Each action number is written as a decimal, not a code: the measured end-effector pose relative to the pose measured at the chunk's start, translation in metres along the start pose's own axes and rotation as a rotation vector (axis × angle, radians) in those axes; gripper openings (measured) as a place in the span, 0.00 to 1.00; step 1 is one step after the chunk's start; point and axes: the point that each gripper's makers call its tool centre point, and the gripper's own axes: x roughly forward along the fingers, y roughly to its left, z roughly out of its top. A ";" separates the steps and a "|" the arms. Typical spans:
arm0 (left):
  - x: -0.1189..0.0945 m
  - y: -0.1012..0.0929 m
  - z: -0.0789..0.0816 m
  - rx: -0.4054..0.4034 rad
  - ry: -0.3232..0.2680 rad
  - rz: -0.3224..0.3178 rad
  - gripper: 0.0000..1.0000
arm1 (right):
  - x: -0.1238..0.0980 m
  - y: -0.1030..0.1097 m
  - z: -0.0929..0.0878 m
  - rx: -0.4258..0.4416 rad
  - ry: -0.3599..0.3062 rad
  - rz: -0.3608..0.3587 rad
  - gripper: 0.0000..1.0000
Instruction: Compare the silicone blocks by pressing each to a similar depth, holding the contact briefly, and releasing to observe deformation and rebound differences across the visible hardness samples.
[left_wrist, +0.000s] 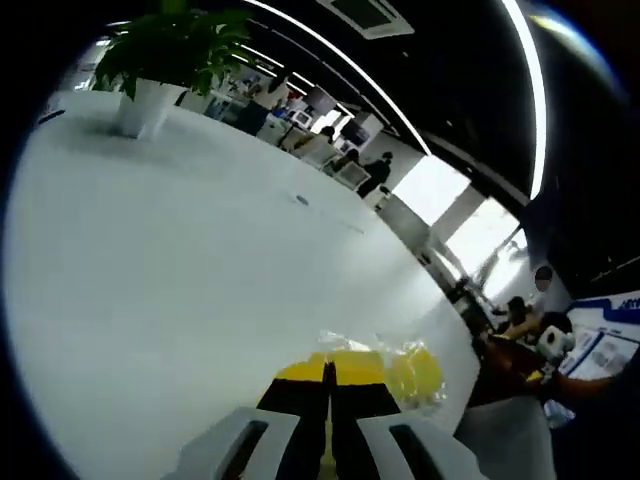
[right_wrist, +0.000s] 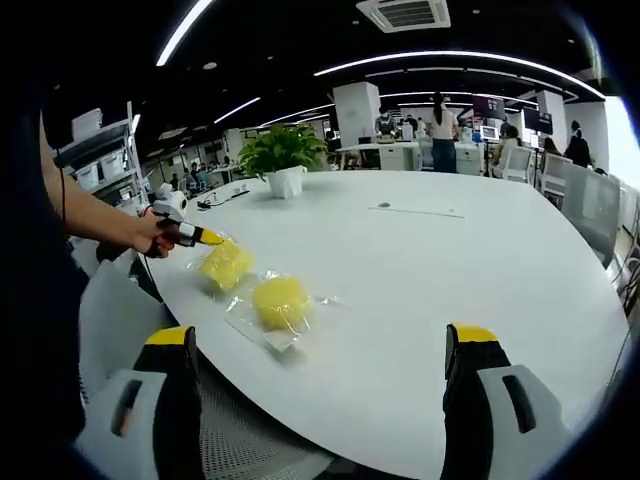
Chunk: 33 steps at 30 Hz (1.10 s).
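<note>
Closed black jaws rise from six o'clock in the left gripper view, the left gripper (left_wrist: 328, 375) drawn tight with nothing visibly between its yellow tips, poised just short of the bagged yellow silicone block (left_wrist: 413, 372) at about five o'clock on the white table (left_wrist: 200, 260); whether the tips touch the wrapper, I cannot tell. A potted plant (left_wrist: 150, 70) stands far off at eleven o'clock. Over to the right gripper view: the right gripper (right_wrist: 318, 375) gapes wide, jaws at seven and five o'clock, holding nothing, hovering off the table edge. Just past centre toward nine o'clock lies a round yellow block (right_wrist: 280, 300) in clear film, and beside it at ten o'clock the squarer block, where the other gripper comes in, held in the person's hand (right_wrist: 152, 235). The danger, as I judge it: the slick wrapper lets the block skid under a closed-tip press, or an off-centre push tips it, spoiling any fair depth comparison between samples.
</note>
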 end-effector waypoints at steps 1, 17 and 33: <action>0.001 0.001 -0.001 0.031 0.011 0.002 0.00 | 0.001 0.000 0.000 0.002 0.000 0.002 0.96; 0.006 0.022 -0.021 0.241 0.173 0.016 0.00 | 0.011 -0.002 -0.001 0.013 0.020 0.015 0.96; 0.009 0.029 -0.013 0.206 0.157 0.054 0.00 | 0.013 -0.005 0.001 0.011 0.023 0.017 0.96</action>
